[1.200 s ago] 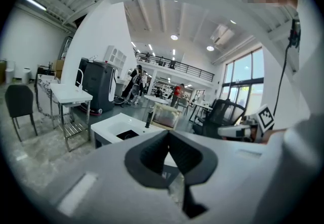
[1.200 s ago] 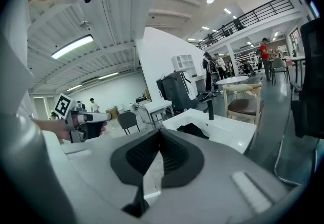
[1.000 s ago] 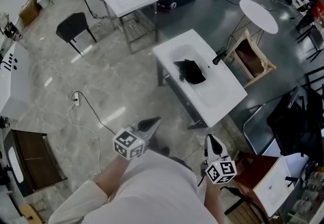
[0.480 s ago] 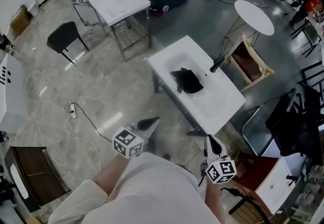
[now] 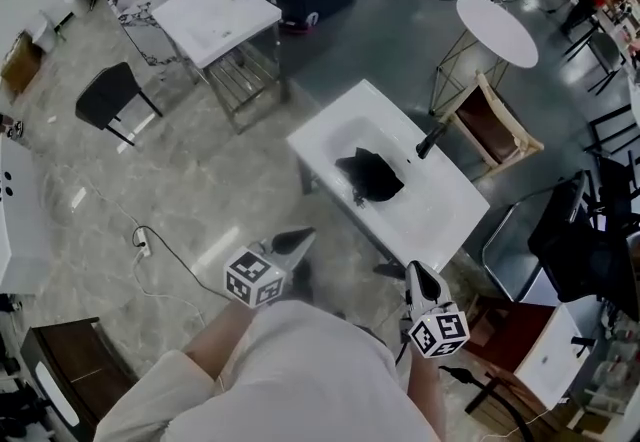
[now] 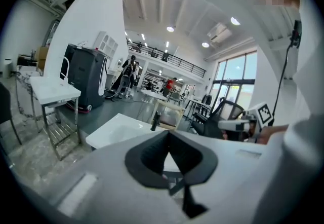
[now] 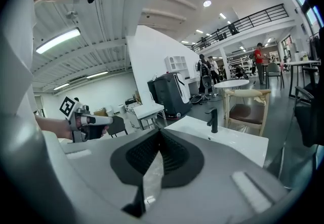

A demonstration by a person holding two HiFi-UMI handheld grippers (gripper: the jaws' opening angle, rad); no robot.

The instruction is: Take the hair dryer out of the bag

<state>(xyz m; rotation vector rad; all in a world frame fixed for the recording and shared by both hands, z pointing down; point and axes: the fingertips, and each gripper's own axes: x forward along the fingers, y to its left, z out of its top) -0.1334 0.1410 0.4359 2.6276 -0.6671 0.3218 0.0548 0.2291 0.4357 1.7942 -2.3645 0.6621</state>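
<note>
A black bag (image 5: 369, 174) lies in the basin of a white sink unit (image 5: 440, 220) ahead of me; the hair dryer is not visible. My left gripper (image 5: 300, 241) is held out in front of my body, well short of the sink, its jaws shut and empty. My right gripper (image 5: 419, 279) is held beside it, nearer the sink's front corner, also shut with nothing in it. In the left gripper view the jaws (image 6: 169, 134) meet at their tips, with the white sink (image 6: 114, 131) beyond. In the right gripper view the jaws (image 7: 159, 133) also meet.
A black faucet (image 5: 431, 139) stands at the sink's far side. A wooden chair (image 5: 494, 122) and round white table (image 5: 497, 30) stand behind it, a second white sink stand (image 5: 215, 20) at the back left, a black chair (image 5: 108, 95) at left, a cable (image 5: 160, 250) on the floor.
I have walked forward: the sink with the bag has come nearer and lower in the head view. Both grippers keep their pose, shut.
</note>
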